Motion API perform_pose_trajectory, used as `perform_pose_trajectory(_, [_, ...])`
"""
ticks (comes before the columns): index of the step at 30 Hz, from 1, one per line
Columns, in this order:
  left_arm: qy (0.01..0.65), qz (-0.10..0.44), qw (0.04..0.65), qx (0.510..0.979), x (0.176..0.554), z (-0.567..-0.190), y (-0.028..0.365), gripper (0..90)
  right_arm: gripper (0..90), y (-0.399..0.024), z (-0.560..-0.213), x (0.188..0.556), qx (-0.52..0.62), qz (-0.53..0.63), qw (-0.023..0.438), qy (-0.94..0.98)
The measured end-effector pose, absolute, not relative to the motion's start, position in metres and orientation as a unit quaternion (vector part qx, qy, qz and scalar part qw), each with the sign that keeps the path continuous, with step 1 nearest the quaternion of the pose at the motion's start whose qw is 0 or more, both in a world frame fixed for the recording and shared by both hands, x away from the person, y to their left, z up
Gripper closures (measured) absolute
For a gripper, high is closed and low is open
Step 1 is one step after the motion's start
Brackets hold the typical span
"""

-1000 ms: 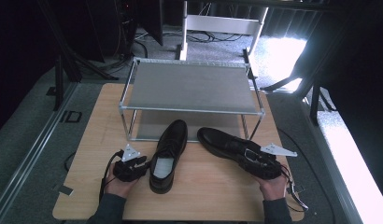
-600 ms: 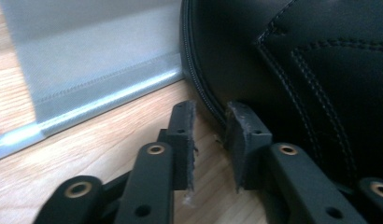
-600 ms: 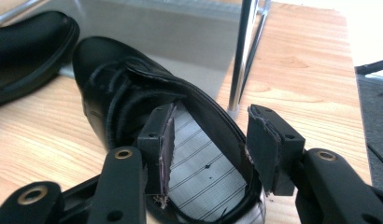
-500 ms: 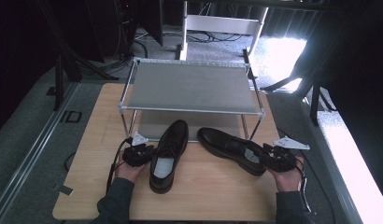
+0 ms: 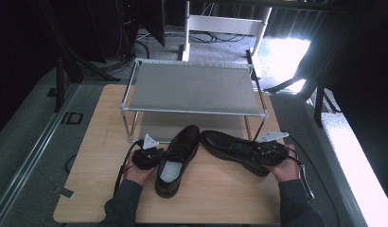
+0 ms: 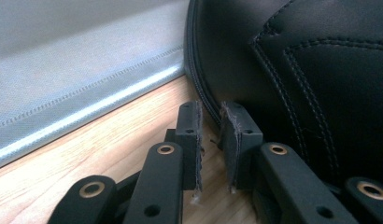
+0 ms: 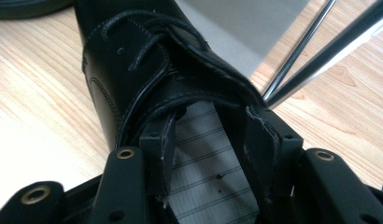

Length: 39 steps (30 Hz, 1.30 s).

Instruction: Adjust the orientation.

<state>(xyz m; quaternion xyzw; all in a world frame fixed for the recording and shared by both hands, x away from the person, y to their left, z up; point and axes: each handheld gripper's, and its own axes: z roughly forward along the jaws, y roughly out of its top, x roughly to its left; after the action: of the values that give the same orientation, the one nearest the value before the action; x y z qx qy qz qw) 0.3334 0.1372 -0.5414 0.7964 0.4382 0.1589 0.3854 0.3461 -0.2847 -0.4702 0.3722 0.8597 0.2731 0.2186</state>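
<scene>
Overhead, a wooden table [image 5: 88, 189] carries a two-tier metal shoe rack [image 5: 192, 87] at its far half and two black leather lace-up shoes in front of it. The left shoe [image 5: 175, 158] lies with its long axis running nearly straight away from the person, toe toward the rack's lower shelf and heel toward the near edge. The right shoe [image 5: 232, 149] lies across, toe pointing left toward the other shoe's toe and heel to the right. The left gripper [image 5: 147, 156] sits on the table just beside the left shoe's left flank, held by the left hand [image 5: 137, 172]. The right gripper [image 5: 268, 152] is at the right shoe's heel end, in the right hand [image 5: 286, 168].

Next, the left gripper view: the jaws stand a little apart with only a narrow gap and nothing between them. Their tips almost meet the sole edge of the left shoe [image 6: 311, 84], over bare wood, with the rack's grey lower shelf [image 6: 63, 88] beyond.

Lastly, the right gripper view: the jaws are spread wide, one pad inside the opening of the right shoe [image 7: 147, 74] over its lined insole, the other outside the collar's right wall. They straddle that wall without squeezing it. The laces run away from the camera, and the rack's metal legs [image 7: 320, 51] slant past on the right.
</scene>
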Motion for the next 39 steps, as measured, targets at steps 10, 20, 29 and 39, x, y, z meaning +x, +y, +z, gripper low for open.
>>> perform_pose_trajectory(10, [0.446, 0.157, 0.390, 0.790, 0.332, -0.543, 0.137, 78.8, 41.2, -0.298, -0.469, 0.364, 0.347, 0.273, 0.211, 0.872])
perform_pose_trajectory(20, [0.436, 0.147, 0.393, 0.796, 0.325, -0.544, 0.133, 79.5, 75.2, -0.287, -0.470, 0.367, 0.372, 0.284, 0.220, 0.856])
perform_pose_trajectory(29, [0.406, 0.120, 0.399, 0.813, 0.305, -0.545, 0.103, 78.4, 75.5, -0.281, -0.462, 0.348, 0.397, 0.272, 0.206, 0.852])
perform_pose_trajectory(39, [0.381, 0.091, 0.411, 0.823, 0.291, -0.543, 0.075, 78.5, 80.0, -0.279, -0.468, 0.333, 0.382, 0.296, 0.151, 0.863])
